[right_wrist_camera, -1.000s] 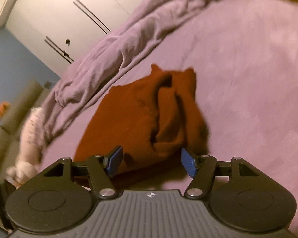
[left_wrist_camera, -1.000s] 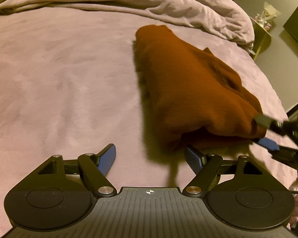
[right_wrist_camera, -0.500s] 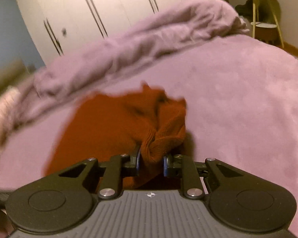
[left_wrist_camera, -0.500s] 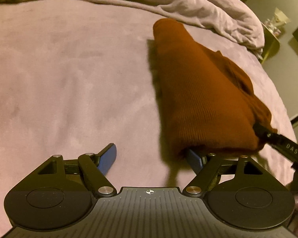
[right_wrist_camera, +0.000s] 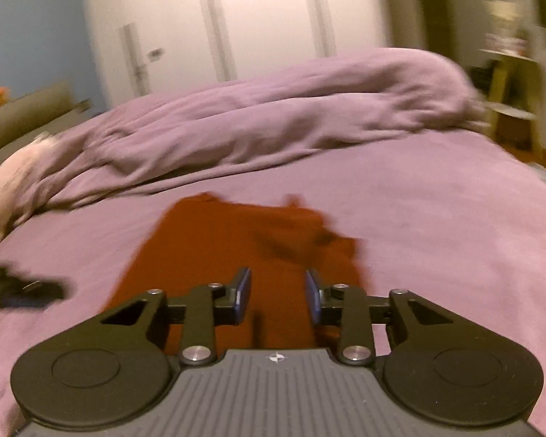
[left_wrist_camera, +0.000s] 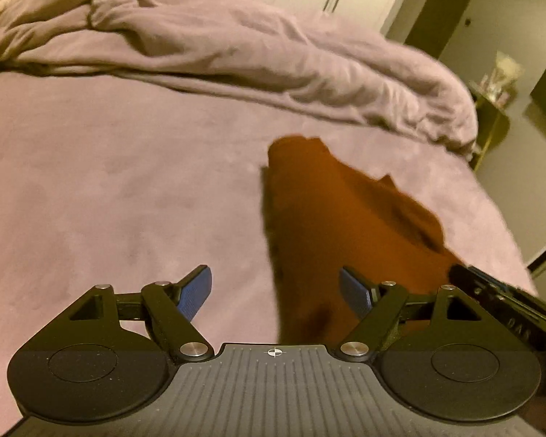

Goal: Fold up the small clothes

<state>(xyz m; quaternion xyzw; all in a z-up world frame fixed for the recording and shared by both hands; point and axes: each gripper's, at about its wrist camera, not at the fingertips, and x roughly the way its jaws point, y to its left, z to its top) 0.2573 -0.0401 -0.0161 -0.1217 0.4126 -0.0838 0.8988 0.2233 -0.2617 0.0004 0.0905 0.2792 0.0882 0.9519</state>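
A rust-brown knit garment (left_wrist_camera: 331,215) lies folded lengthwise on the purple bed; it also shows in the right wrist view (right_wrist_camera: 236,251). My left gripper (left_wrist_camera: 278,293) is open, its right finger against the garment's near end, nothing held. My right gripper (right_wrist_camera: 277,293) is partly open just above the garment's near edge, with cloth seen between the pads but not pinched. The right gripper's tip (left_wrist_camera: 491,287) shows at the garment's right corner in the left wrist view. The left gripper (right_wrist_camera: 14,286) appears blurred at the left of the right wrist view.
A rumpled purple duvet (left_wrist_camera: 236,47) is bunched across the far side of the bed (left_wrist_camera: 91,189). White wardrobe doors (right_wrist_camera: 236,22) stand behind. A small yellow side table (left_wrist_camera: 491,123) stands off the bed's right edge. A pale stuffed toy (right_wrist_camera: 3,178) lies at the left.
My right gripper, shut on the garment's bunched end half a second ago, has opened and let it go. Both views have tilted up and pulled back; the garment lies flatter.
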